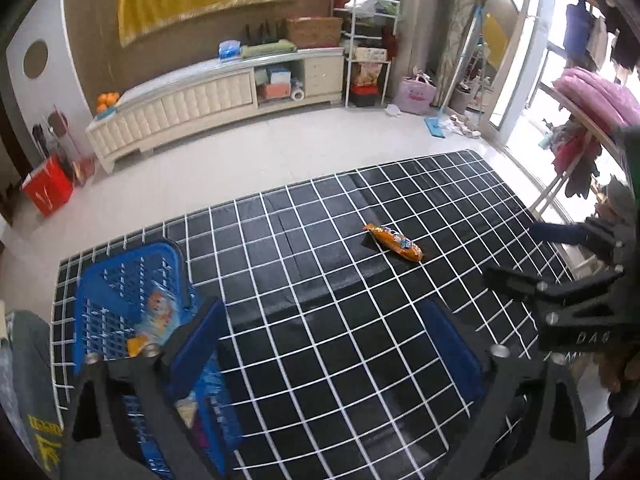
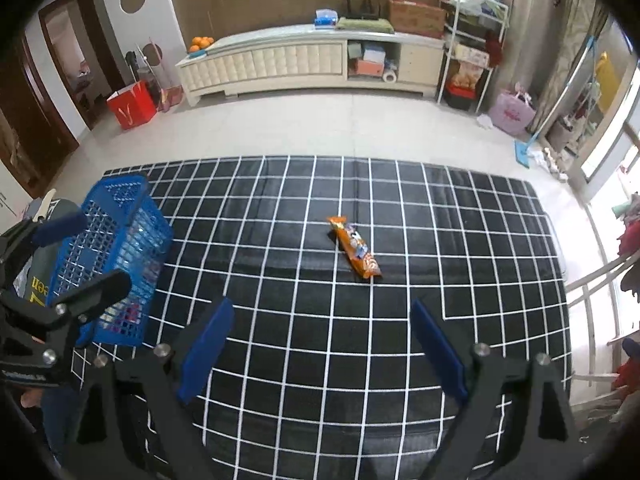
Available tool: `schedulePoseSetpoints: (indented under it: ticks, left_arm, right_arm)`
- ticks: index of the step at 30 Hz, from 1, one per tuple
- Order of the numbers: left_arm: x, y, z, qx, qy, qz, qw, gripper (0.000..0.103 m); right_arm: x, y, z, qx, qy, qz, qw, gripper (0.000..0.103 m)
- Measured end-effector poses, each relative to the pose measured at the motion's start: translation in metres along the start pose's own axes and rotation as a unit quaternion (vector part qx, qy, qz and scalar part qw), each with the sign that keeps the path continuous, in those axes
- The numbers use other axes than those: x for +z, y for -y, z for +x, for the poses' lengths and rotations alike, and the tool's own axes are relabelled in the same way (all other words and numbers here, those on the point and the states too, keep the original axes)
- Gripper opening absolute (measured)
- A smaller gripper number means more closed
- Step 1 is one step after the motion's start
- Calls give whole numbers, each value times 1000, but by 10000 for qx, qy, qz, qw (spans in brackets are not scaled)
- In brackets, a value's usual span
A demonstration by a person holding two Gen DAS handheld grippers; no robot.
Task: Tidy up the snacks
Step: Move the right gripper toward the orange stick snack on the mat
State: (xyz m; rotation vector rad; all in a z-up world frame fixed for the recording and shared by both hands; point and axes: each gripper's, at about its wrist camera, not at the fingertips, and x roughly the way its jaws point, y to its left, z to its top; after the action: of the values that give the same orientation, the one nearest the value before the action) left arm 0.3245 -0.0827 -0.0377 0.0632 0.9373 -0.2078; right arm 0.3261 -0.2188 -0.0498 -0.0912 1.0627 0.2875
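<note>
Snack packet lay alone mid-tabletop, well apart from blue basket. Looked light, crinkly, slippery; best pinched across middle. Both claws gaped, empty.

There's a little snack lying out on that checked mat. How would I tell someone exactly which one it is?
Find the black mat with white grid lines spread on the pale floor. Near its middle, well to the right of the blue basket, lies an orange snack packet. It is the only snack loose on the mat; the other packets sit inside the basket.
</note>
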Motion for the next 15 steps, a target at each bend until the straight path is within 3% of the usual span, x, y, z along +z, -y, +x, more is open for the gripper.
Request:
schedulePoseSetpoints:
  ticks: [15]
  left_arm:
    - [23,5,100,360,-393,-67,9986,102]
  right_arm:
    - [18,43,87,170,-406,290,9986,92]
